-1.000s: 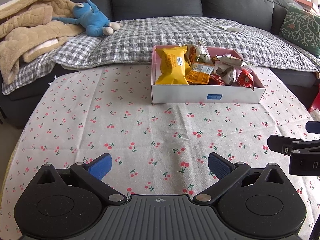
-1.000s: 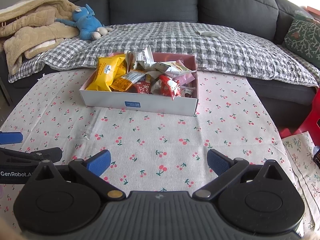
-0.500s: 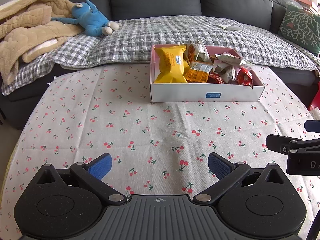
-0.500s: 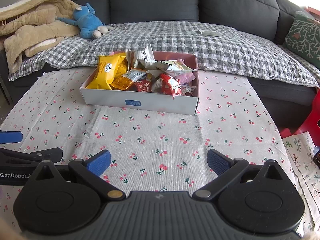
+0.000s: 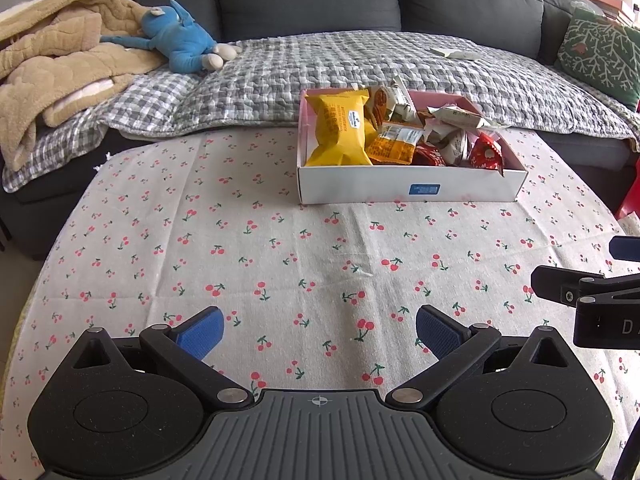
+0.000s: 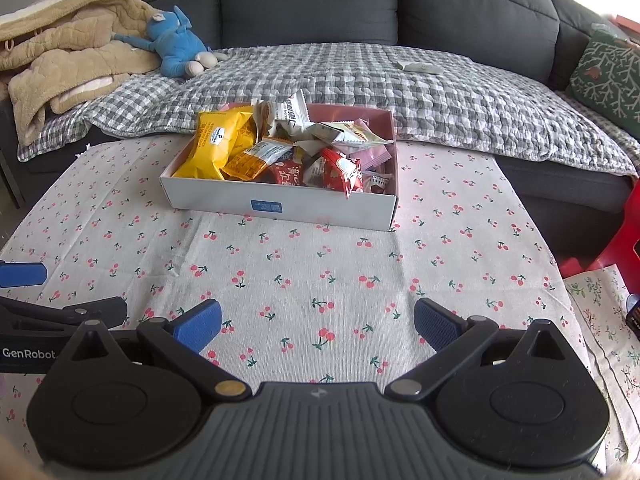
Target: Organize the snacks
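Note:
A white cardboard box (image 5: 360, 188) (image 6: 224, 204) stands at the far side of the table, full of snack packets. A big yellow packet (image 5: 339, 132) (image 6: 218, 145) lies at its left end, an orange packet (image 5: 394, 149) beside it, and red packets (image 6: 334, 174) toward the right. My left gripper (image 5: 319, 330) is open and empty over the near table, well short of the box. My right gripper (image 6: 317, 325) is open and empty, also near the front. Each gripper shows at the edge of the other's view.
The table wears a cherry-print cloth (image 5: 280, 264). Behind it a dark sofa carries a checked quilt (image 5: 320, 64), a tan blanket (image 5: 52, 64), a blue plush toy (image 5: 180, 44) and a green cushion (image 5: 600, 52). A red stool (image 6: 624, 228) stands at the table's right.
Both grippers have drawn back slightly from the box, which now looks a little farther away. Their jaws have stayed open and empty.

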The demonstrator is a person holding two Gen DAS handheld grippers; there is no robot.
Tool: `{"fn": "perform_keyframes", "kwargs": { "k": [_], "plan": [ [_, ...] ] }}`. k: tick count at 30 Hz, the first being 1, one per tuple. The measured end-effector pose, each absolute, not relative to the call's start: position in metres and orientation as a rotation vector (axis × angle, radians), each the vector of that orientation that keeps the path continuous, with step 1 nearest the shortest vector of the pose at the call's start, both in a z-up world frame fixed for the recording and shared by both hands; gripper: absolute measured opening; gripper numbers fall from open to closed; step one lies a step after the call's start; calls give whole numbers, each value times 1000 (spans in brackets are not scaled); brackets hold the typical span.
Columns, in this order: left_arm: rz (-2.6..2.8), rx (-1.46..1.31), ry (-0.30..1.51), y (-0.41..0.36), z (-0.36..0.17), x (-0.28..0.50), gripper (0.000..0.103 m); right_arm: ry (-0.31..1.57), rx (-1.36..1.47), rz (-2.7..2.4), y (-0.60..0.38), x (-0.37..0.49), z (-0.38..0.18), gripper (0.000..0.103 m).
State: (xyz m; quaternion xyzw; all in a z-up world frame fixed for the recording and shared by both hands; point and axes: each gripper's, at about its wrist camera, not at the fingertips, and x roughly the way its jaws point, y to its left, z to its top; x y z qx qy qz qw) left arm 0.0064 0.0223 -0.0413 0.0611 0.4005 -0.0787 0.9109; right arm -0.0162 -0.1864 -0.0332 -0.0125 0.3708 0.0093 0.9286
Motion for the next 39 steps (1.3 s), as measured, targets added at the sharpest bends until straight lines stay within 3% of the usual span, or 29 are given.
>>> {"fn": "perform_keyframes", "kwargs": {
  "k": [39],
  "plan": [
    [-162,126,822,25,-39,5,103,770,-26,19,-186,-15,-33,103]
  ]
}}
